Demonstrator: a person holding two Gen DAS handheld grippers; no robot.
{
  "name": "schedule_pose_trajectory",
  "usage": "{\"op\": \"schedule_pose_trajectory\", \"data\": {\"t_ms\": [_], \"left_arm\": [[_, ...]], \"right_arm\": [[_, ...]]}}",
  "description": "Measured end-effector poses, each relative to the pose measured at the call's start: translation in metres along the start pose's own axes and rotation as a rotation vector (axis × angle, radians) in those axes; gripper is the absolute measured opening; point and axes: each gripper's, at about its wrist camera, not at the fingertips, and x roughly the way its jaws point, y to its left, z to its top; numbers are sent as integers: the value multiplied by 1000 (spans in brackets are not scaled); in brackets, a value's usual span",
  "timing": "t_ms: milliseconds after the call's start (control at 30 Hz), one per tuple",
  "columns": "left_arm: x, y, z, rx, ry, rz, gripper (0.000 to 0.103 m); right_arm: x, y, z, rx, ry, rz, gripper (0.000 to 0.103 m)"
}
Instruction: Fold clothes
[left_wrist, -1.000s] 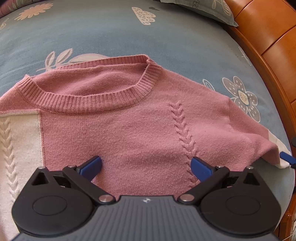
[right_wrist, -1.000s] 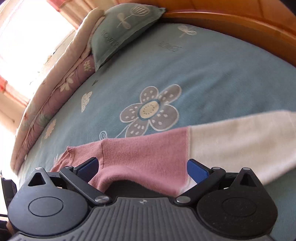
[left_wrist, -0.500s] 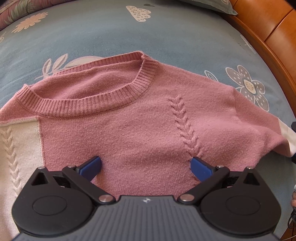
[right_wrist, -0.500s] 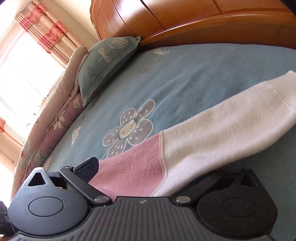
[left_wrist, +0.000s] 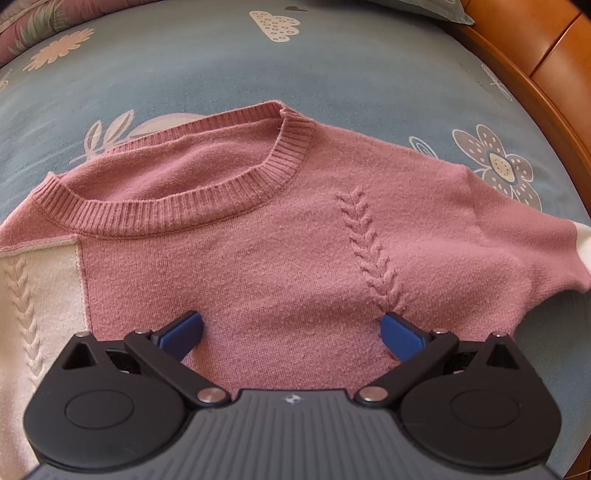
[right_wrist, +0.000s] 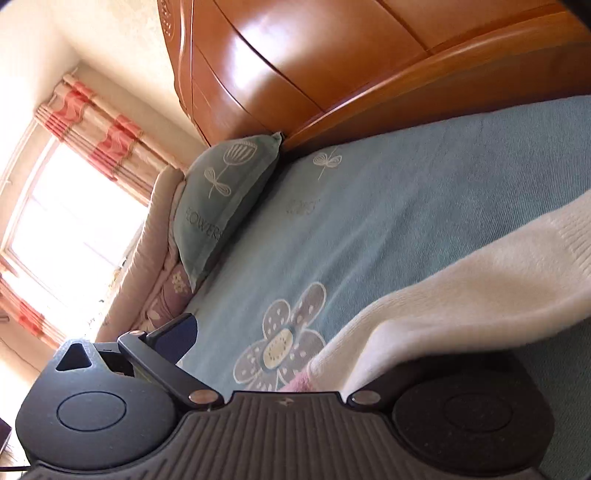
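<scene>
Lifted the white sleeve (right_wrist: 461, 306) higher off the bed (right_wrist: 406, 206) toward the fold, right gripper (right_wrist: 291, 369) grip unclear, left gripper (left_wrist: 291, 328) spread over the sweater (left_wrist: 258, 258).

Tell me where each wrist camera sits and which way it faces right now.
Left wrist: on the left gripper, looking down along its open fingers at the pink sweater spread on the blue bedspread.
Right wrist: on the right gripper, tilted, facing across the bed toward the pillow and wooden headboard; the white sleeve drapes over its right finger.
Shared: the sweater, the bedspread and its grey flower print.
</scene>
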Motion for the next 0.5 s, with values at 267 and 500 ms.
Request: {"op": "schedule_pose_trajectory", "data": {"t_ms": [267,500], "left_arm": [[-3,4,-3,-22,2,-9,102],[-8,8,-5,-39,-3,-27,102]], "right_arm": [[-13,-8,63,-90,-100,-86,103],[-56,-11,69,-188,-149,-379,103]]}}
